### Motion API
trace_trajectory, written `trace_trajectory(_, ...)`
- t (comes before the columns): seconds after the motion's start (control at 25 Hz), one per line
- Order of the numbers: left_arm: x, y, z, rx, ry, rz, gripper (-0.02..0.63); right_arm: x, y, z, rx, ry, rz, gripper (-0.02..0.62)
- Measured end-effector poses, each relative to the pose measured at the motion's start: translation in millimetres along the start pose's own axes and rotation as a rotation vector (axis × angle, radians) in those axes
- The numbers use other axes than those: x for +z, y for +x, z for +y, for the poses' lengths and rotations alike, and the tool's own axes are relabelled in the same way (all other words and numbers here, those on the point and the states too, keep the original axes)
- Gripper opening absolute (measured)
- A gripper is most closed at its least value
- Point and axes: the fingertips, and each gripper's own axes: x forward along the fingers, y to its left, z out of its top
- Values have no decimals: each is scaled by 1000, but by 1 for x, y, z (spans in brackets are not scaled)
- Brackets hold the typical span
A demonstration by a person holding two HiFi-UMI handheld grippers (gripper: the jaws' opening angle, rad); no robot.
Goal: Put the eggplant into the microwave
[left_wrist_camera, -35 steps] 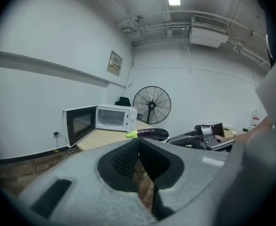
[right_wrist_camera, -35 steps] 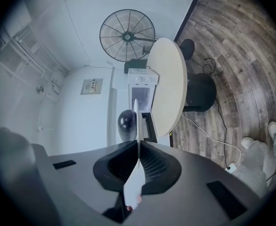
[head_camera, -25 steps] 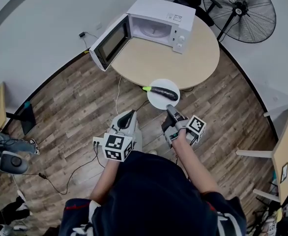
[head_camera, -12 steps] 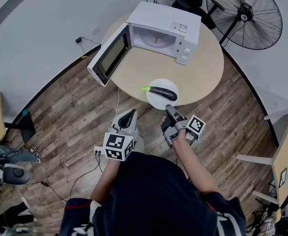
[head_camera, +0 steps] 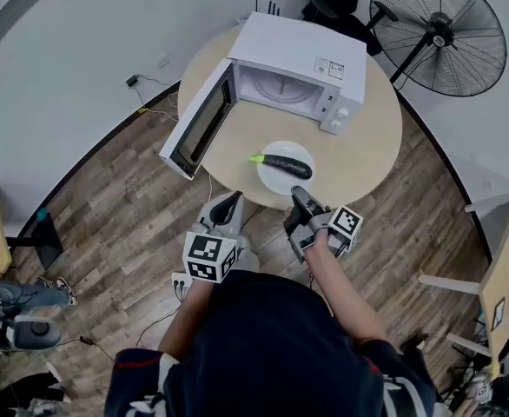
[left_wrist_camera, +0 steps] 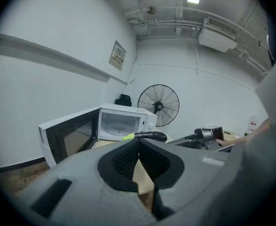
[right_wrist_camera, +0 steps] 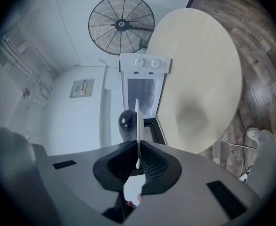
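pinching the plate (head_camera: 280,183) by its edge, right gripper (head_camera: 298,195); left gripper (head_camera: 231,201) fingers clenched empty.

Dark navy top (head_camera: 263,346), short-sleeved; grey left gripper (head_camera: 229,200) and right gripper (head_camera: 297,193) (each bears a cube (head_camera: 204,257) of black-and-white square markers).

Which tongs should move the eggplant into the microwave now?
Right. The right tongs are clamped on the rim of the plate carrying the eggplant, with the open microwave straight ahead. The left tongs are shut, empty, touching nothing.
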Motion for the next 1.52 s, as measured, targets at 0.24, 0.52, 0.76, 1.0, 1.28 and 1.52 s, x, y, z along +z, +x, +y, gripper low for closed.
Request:
trace_trajectory(0.24, 12, 24, 35, -34, 0, 5, 17, 4, 43, 9, -2, 6, -19, 23)
trace_trajectory(0.52, 23, 44, 63, -93, 16, 8, 17, 7, 77, 16, 2, 9, -61, 23)
trace_trajectory(0.76, 22, 51, 76, -123, 16, 25, 17, 5, 94, 17, -5, 8, -73, 23)
trace_trajectory(1.0, 22, 53, 81, -131, 20, 33, 17, 6, 99, 20, -4, 0, -75, 23)
trace_trajectory(1.28, 20, 64, 89, -111, 10, 44, 17, 14, 112, 16, -15, 6, -61, 23)
trace_trajectory(1.52, 24, 85, 91, -94, -1, 51, 17, 32, 128, 19, -15, 7, -41, 23)
